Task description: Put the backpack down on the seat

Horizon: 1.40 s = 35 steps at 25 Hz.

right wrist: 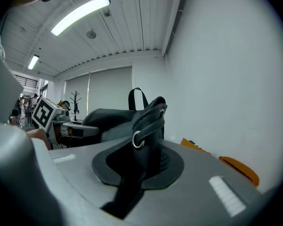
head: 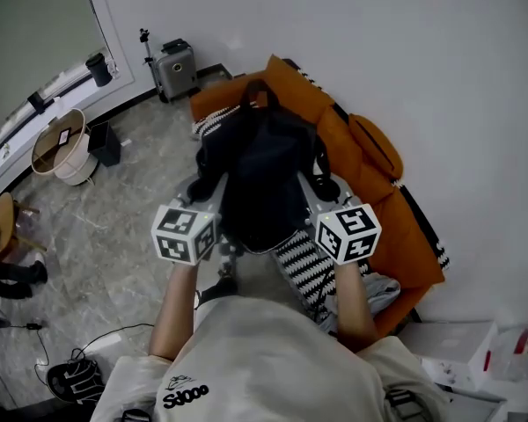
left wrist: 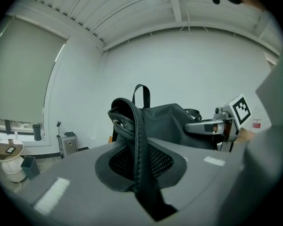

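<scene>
A black backpack point(head: 260, 174) hangs in the air between my two grippers, over the orange sofa seat point(head: 334, 139). My left gripper point(head: 196, 192) is shut on one padded mesh shoulder strap point(left wrist: 137, 145), which runs down into the slot between its jaws point(left wrist: 141, 173). My right gripper point(head: 324, 187) is shut on the other shoulder strap point(right wrist: 148, 121), the one with a metal ring, at its jaws point(right wrist: 137, 173). The top carry loop point(left wrist: 141, 94) stands up above the bag's body point(left wrist: 172, 121). Each gripper view shows the other gripper beside the bag.
A black-and-white striped cloth point(head: 306, 269) lies on the sofa's near end, and an orange cushion point(head: 376, 145) leans on its back. On the floor to the left are a silver suitcase point(head: 175, 69), a round white basket point(head: 60, 145) and a dark bin point(head: 105, 142). A white box point(head: 458, 350) sits at the right.
</scene>
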Motion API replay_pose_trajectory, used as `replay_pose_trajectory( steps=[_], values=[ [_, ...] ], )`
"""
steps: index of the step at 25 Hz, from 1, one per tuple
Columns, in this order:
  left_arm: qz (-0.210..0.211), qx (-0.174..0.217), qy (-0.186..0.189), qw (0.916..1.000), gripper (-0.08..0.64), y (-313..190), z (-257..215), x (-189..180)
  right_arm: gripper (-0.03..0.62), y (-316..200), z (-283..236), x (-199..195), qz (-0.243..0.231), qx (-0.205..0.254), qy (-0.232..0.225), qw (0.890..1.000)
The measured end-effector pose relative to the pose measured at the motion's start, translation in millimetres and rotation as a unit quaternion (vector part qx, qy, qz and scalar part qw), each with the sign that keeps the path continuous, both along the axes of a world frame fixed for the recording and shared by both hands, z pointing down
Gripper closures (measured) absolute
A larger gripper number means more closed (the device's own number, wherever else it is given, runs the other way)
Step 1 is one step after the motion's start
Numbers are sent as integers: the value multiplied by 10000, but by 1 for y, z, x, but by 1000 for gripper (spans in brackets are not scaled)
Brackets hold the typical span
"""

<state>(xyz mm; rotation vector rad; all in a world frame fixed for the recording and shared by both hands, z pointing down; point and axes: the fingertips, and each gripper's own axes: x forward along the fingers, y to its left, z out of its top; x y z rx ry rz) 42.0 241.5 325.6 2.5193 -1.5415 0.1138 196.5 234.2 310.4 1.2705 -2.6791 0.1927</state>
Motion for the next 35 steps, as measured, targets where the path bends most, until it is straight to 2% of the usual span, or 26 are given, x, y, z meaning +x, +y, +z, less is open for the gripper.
replay_pose_trajectory(
  steps=[7,14,27,35],
  values=[
    [127,-91,36,9999,509,-75,-5,-16,549,-74,-2,-16,252,-144,7,9996],
    [151,-228,27,9996,509,-127,-5,-39,549,-124,-3,-39,332,-228,36,9992],
    [328,-333,47,9989,509,-192,2,-73,549,-182,3,-74,461,-329,55,9984],
    [480,-395,85,9980,509,-223,12,-105,549,-209,11,-104,617,-330,-92,9975]
  ],
)
